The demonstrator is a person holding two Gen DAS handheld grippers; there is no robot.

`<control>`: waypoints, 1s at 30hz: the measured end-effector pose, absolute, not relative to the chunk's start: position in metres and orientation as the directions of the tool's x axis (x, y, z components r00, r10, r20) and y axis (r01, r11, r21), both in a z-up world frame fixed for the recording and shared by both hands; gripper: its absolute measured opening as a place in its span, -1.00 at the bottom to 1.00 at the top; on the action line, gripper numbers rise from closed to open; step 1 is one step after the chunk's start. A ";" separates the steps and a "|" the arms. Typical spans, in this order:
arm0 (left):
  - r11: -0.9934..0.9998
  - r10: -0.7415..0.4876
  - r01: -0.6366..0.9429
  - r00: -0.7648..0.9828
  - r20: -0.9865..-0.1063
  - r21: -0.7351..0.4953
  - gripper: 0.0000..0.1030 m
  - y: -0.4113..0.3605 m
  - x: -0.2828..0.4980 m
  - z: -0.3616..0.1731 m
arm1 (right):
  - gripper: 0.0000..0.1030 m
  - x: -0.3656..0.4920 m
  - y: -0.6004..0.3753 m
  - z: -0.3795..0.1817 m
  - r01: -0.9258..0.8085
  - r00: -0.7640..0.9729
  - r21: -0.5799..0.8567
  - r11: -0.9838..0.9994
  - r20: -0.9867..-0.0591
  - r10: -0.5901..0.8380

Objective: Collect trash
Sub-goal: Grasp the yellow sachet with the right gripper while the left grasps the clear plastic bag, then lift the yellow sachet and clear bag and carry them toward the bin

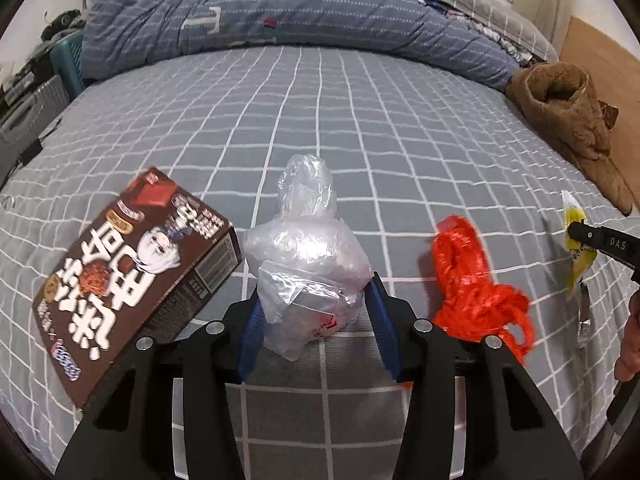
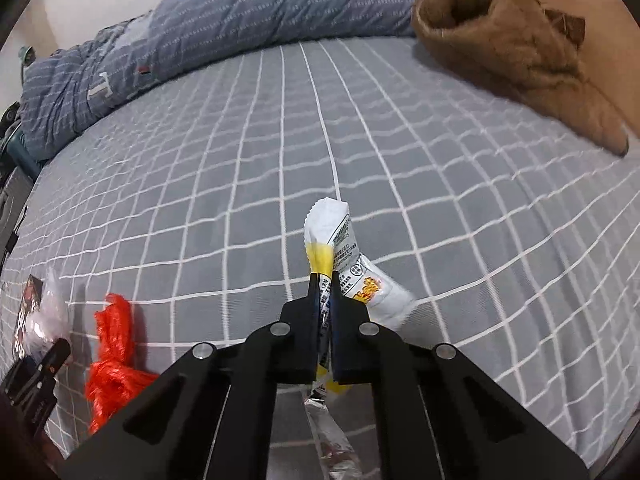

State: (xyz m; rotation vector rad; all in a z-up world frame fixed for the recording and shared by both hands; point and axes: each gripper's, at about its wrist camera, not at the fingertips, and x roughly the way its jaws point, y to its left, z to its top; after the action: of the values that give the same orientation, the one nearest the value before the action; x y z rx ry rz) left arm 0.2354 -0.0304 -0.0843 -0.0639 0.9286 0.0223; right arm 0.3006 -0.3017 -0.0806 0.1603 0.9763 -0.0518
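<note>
My left gripper [image 1: 316, 300] is shut on a crumpled clear plastic bag [image 1: 308, 248], its blue pads pressing both sides just above the grey checked bed sheet [image 1: 360, 128]. A brown snack box [image 1: 136, 264] lies to the left of the bag and a bunch of orange-red netting [image 1: 476, 284] to its right. My right gripper [image 2: 325, 280] is shut on a yellow and white snack wrapper [image 2: 340, 248], held a little above the sheet. In the left wrist view that wrapper [image 1: 576, 236] hangs at the right edge. The netting [image 2: 114, 344] shows at the lower left of the right wrist view.
A rumpled blue quilt [image 1: 280, 12] lies across the far side of the bed, with pillows behind it. A brown fleece garment [image 1: 576, 120] sits at the right edge of the bed. Bags and furniture stand off the bed on the left. A hand [image 1: 630, 332] shows at the right border.
</note>
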 end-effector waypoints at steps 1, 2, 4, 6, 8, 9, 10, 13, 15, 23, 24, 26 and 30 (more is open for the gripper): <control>0.998 -0.017 -0.040 0.607 -0.795 -0.052 -0.09 -0.030 0.232 -0.079 | -0.92 0.297 -0.299 -0.076 0.112 0.568 0.106 0.988 -0.823 0.024; 0.998 -0.024 -0.035 0.612 -0.790 -0.057 -0.09 -0.030 0.230 -0.076 | -0.92 0.293 -0.297 -0.072 0.108 0.575 0.101 0.989 -0.818 0.021; 0.997 -0.043 -0.020 0.620 -0.783 -0.071 -0.10 -0.030 0.226 -0.071 | -0.92 0.284 -0.290 -0.064 0.095 0.589 0.094 0.991 -0.808 0.020; 0.996 -0.064 -0.011 0.628 -0.775 -0.091 -0.10 -0.028 0.220 -0.065 | -0.92 0.275 -0.280 -0.056 0.084 0.605 0.072 0.994 -0.797 0.007; 0.994 -0.083 -0.002 0.642 -0.762 -0.110 -0.10 -0.025 0.213 -0.056 | -0.92 0.264 -0.275 -0.047 0.074 0.624 0.050 0.996 -0.781 -0.007; 0.993 -0.088 0.002 0.649 -0.756 -0.114 -0.10 -0.025 0.210 -0.052 | -0.92 0.259 -0.272 -0.043 0.070 0.632 0.046 0.997 -0.775 -0.009; 0.993 -0.091 0.005 0.654 -0.751 -0.116 -0.10 -0.025 0.206 -0.048 | -0.92 0.254 -0.270 -0.039 0.066 0.640 0.044 0.997 -0.768 -0.009; 0.992 -0.101 0.013 0.665 -0.739 -0.125 -0.10 -0.023 0.195 -0.039 | -0.92 0.239 -0.264 -0.026 0.056 0.662 0.024 0.998 -0.749 -0.020; 0.992 -0.103 0.015 0.667 -0.738 -0.124 -0.10 -0.024 0.188 -0.034 | -0.92 0.228 -0.261 -0.018 0.049 0.678 0.010 0.999 -0.735 -0.026; 0.997 -0.073 0.022 0.682 -0.727 -0.080 -0.10 -0.028 0.159 -0.014 | -0.92 0.183 -0.245 0.007 0.022 0.724 -0.050 0.998 -0.688 -0.051; 0.997 -0.072 0.020 0.682 -0.728 -0.080 -0.10 -0.027 0.157 -0.013 | -0.92 0.175 -0.242 0.010 0.018 0.729 -0.054 0.998 -0.683 -0.050; 0.997 -0.068 0.014 0.676 -0.734 -0.080 -0.10 -0.025 0.149 -0.013 | -0.92 0.165 -0.239 0.013 0.013 0.734 -0.052 0.999 -0.678 -0.045; 0.997 -0.068 0.011 0.669 -0.740 -0.081 -0.10 -0.023 0.136 -0.015 | -0.92 0.143 -0.231 0.015 0.001 0.736 -0.045 0.999 -0.676 -0.031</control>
State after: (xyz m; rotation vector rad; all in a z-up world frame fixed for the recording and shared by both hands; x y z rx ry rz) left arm 0.1356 -0.0228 -0.0149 -0.0715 0.8369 -0.0444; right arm 0.1429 -0.2314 0.0150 -0.0426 0.7429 -0.0175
